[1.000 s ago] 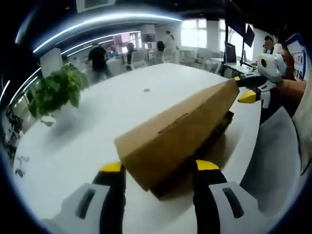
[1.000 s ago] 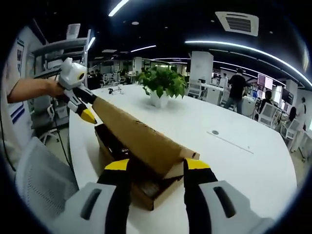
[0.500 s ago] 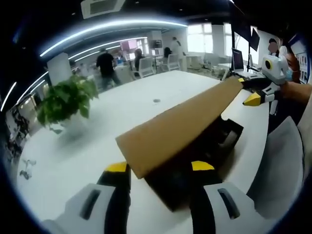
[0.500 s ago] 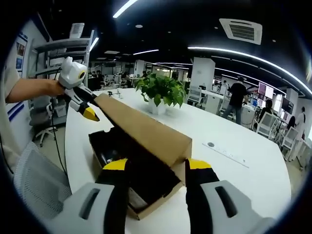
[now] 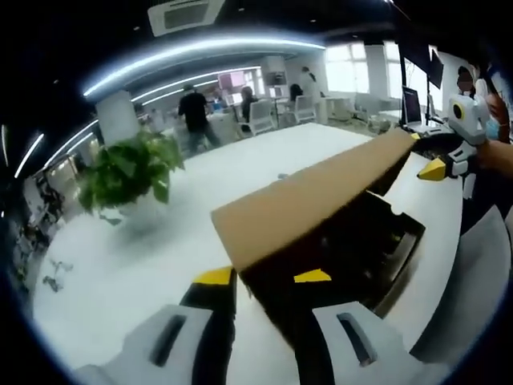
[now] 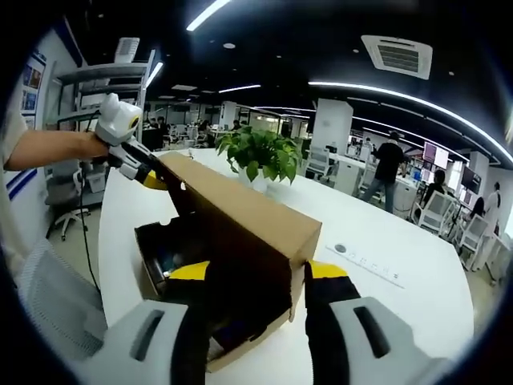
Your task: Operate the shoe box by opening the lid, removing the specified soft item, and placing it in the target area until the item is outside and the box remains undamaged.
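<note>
- the brown cardboard shoe box [image 6: 240,273] sits on the round white table [image 6: 385,297], near the edge by the person; its hinged cardboard lid [image 5: 313,196] is raised to a steep slope, with a dark interior showing underneath
- the left gripper [image 5: 264,278] has its yellow-tipped jaws astride one end of the lid edge; whether they actually pinch it, one cannot tell
- the right gripper [image 6: 248,270] stands the same way at the opposite end, jaws either side of the lid corner, grip likewise not clear
- the soft item lies somewhere inside the box; only dark shapes show, too dim to name
- risk, as a judgement: lifting the two ends unevenly could twist the lid and crease or tear the hinge fold; pushing it past vertical could drag the light box toward the table edge
- a green leafy potted plant [image 6: 260,152] stands well apart on the table, beyond the box
- the raised lid itself blocks reach from the far side; the item wants taking from the open near side
</note>
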Tool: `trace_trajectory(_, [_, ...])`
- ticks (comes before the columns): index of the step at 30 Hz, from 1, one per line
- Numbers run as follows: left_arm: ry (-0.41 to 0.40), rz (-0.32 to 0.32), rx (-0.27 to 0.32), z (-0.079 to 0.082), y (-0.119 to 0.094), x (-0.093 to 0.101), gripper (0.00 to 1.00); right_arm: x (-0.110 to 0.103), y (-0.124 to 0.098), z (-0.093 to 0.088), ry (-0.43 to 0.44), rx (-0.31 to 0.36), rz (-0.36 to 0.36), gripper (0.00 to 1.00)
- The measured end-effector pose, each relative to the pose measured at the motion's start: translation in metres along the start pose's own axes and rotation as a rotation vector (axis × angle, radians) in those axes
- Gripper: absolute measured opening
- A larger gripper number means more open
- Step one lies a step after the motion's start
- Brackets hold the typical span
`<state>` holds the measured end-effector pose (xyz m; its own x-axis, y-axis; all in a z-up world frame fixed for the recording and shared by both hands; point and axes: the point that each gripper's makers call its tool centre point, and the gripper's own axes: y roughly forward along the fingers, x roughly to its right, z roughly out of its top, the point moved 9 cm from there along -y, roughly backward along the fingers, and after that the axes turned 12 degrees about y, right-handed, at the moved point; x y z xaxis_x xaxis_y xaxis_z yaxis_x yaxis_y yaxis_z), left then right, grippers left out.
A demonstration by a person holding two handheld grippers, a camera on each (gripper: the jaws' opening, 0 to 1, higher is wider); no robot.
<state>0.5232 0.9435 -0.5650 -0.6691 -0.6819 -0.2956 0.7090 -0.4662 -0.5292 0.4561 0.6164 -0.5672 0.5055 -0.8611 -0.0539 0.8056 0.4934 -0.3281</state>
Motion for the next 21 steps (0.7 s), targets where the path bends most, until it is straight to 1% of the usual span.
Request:
trace_trajectory(3, [-0.024, 0.022, 0.001, 0.003, 0.003, -0.004, 0.14, 0.003, 0.002, 0.002, 0.004, 0.007, -0.003, 0.41])
trace_trajectory(9, [-0.042, 0.053, 0.001, 0.006, 0.006, -0.008, 0.09, 0.008, 0.008, 0.007, 0.005, 0.015, -0.014, 0.40])
trace_trajectory(13, [-0.044, 0.077, 0.000, 0.006, 0.008, -0.013, 0.01, 0.012, 0.010, 0.009, 0.008, 0.019, -0.022, 0.37])
trace_trajectory(15, [-0.065, 0.075, 0.007, 0.007, 0.009, -0.015, 0.01, 0.015, 0.011, 0.010, 0.009, 0.022, -0.025, 0.36])
trace_trajectory(21, [-0.076, 0.078, 0.016, 0.009, 0.011, -0.019, 0.00, 0.025, 0.014, 0.012, 0.029, 0.043, -0.040, 0.29])
